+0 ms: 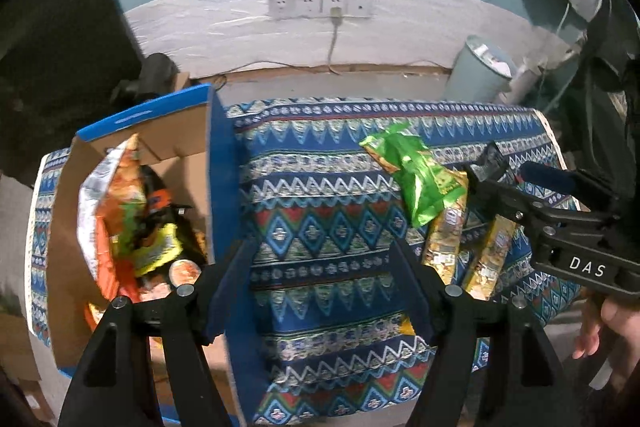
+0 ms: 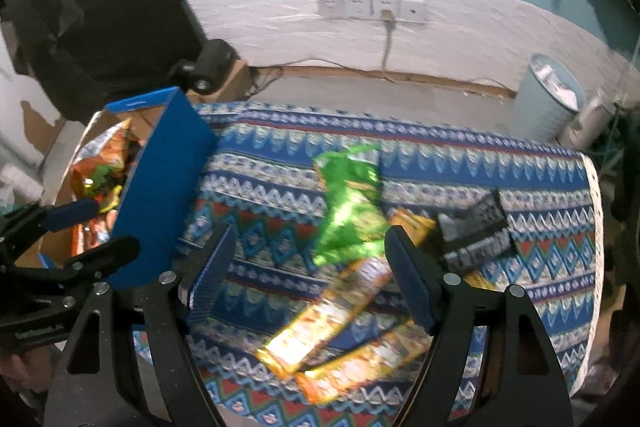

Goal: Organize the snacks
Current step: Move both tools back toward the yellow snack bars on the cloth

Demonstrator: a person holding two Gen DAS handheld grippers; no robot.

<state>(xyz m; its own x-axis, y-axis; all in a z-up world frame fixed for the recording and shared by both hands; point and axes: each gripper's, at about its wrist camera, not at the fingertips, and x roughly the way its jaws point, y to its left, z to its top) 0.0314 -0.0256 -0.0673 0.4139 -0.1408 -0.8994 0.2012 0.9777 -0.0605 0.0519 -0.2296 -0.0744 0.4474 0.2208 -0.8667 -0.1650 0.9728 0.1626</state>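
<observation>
While both claws gape empty, only the right claw point(image 2: 310, 277) view shows the black packet point(image 2: 474, 231) whole, at two o'clock; the left claw point(image 1: 320, 273) hovers by the box point(image 1: 218, 163).

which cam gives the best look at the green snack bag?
Left wrist view: the green snack bag is sharp there, lying on the yellow packets, unobstructed. The right wrist view shows it whole and nearer the centre, but motion-blurred.
</observation>
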